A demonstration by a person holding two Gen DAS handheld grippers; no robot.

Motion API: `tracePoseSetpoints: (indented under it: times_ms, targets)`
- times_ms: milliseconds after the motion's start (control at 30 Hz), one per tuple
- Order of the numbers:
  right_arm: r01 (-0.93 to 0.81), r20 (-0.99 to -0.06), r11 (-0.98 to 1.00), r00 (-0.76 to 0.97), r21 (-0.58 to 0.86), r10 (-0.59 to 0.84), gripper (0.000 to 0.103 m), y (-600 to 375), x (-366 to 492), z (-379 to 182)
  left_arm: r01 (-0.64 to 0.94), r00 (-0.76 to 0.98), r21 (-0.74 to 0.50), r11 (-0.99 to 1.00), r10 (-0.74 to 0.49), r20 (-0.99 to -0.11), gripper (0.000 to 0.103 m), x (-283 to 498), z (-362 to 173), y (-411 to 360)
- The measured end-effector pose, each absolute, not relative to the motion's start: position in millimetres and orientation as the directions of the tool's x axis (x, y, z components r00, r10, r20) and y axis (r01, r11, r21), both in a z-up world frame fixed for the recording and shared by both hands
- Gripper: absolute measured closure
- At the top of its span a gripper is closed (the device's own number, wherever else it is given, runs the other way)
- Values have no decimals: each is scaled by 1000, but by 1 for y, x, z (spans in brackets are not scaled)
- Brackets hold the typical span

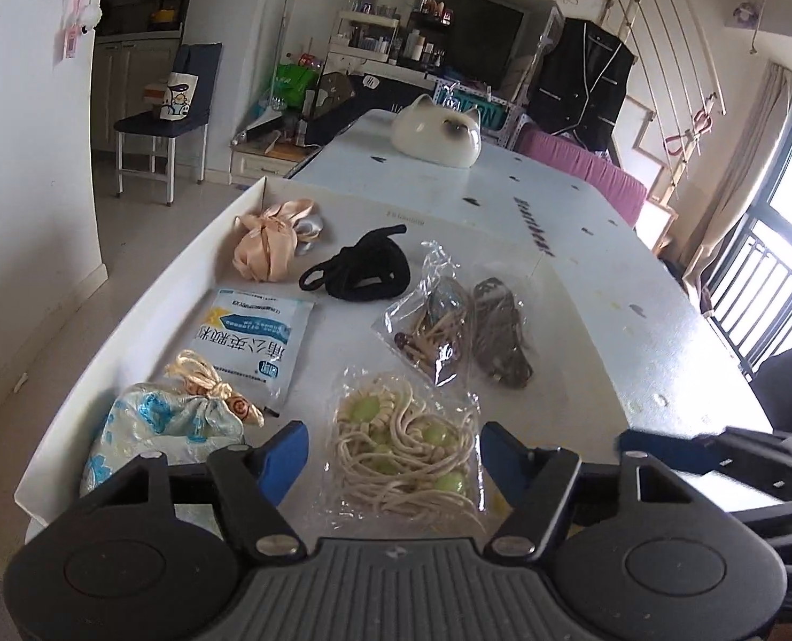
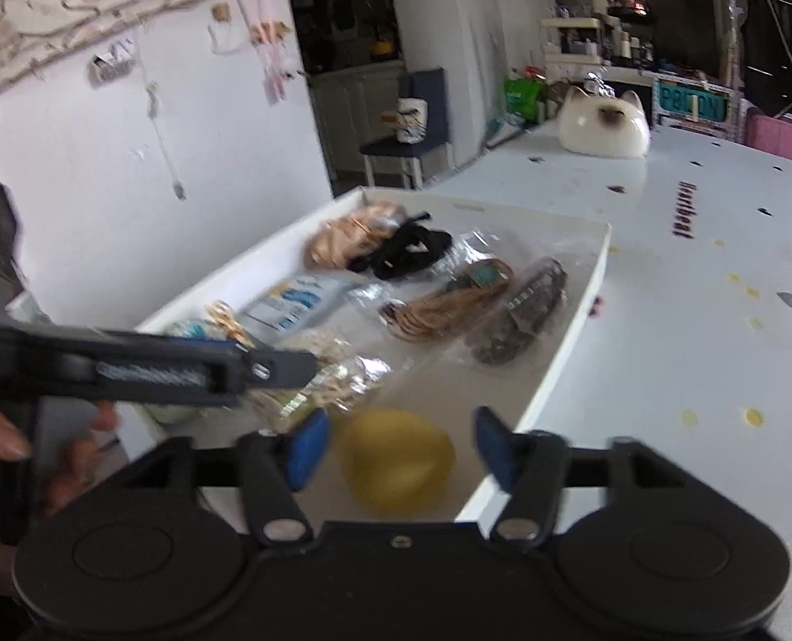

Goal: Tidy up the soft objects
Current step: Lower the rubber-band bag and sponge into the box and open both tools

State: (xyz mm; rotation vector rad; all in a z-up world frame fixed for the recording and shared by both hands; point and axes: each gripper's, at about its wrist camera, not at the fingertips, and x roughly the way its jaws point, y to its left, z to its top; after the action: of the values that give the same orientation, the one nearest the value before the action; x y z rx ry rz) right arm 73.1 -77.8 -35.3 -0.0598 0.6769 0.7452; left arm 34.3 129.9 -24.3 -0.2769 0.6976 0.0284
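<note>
White tray [image 1: 129, 352] of soft pouches, cords; yellow ball [image 2: 398, 459] between open right jaws.

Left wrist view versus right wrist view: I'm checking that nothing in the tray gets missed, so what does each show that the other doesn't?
Only the left wrist view shows the blue patterned pouch clearly, and the printed face of the white sachet.

Only the right wrist view shows a yellow round object in the tray's near corner, between the open right gripper fingers, plus the tray's right rim.

Both show the peach satin bundle, black cord, bagged cream cord with green beads, two bags of brownish items and the cat-shaped cushion.
</note>
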Motion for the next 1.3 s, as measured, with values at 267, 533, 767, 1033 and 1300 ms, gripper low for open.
tracePoseSetpoints:
  times_ms: [267,533,767,1033,1300]
  targets:
    - [-654,-581,740,545,158,605,36,-82,65,-30,-112,766,-234,966,-66,-640,34,35,-27,126]
    - [-647,-575,746,553,160,603,36,-86,59,-29,-109,770,-220,969,-57,-635,34,29,-24,124]
    - [-616,-534,769,598,170,597,36,-98,52,-20,-95,797,-200,975,-46,-603,34,18,-9,120]
    - [-502,-477,849,713,165,514,33,-122,41,-10,-91,821,-129,987,1,-571,18,0,6,114]
    - [-423,-479,895,762,142,436,27,-138,23,-19,-61,826,-74,995,8,-563,6,-18,5,105]
